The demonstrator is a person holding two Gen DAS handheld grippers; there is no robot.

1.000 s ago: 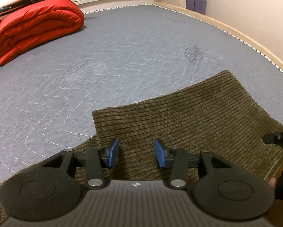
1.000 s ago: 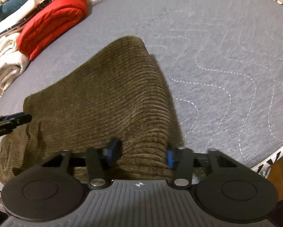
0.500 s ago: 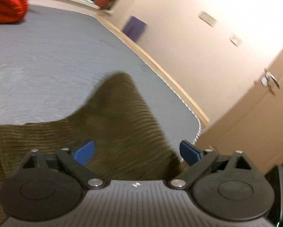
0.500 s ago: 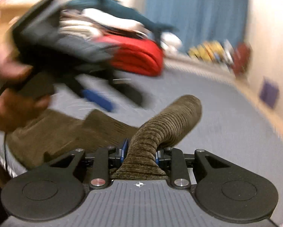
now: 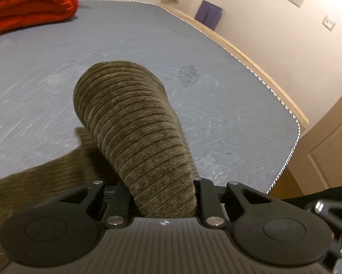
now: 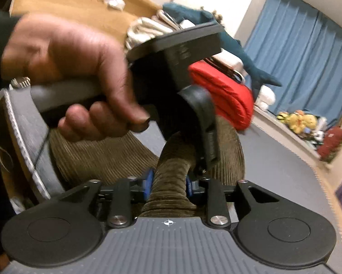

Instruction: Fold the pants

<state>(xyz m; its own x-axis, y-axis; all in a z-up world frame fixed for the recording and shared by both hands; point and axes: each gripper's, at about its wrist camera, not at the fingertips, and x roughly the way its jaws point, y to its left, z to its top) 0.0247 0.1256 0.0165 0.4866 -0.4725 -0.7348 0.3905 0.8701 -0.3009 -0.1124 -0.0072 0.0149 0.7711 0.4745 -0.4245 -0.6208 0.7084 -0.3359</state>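
Note:
The olive-brown corduroy pants (image 5: 134, 123) lie partly on the grey mattress (image 5: 45, 73). My left gripper (image 5: 163, 196) is shut on a raised fold of the pants, which arches up and away from it. My right gripper (image 6: 167, 182) is shut on another bunch of the pants (image 6: 171, 173), lifted above the mattress. In the right wrist view the left gripper (image 6: 200, 123) and the hand holding it sit close ahead, over the same cloth. The rest of the pants (image 6: 97, 155) lies flat at the left.
A folded red blanket (image 5: 27, 6) lies at the far left of the mattress, also in the right wrist view (image 6: 223, 91). The wooden bed edge (image 5: 250, 59) runs along the right. Plush toys (image 6: 301, 121) sit on a ledge under blue curtains (image 6: 303, 52).
Both grippers closed on the pants and lifted them; the left one was open half a second ago. Both views swung round, and the left gripper now sits right in front of the right one.

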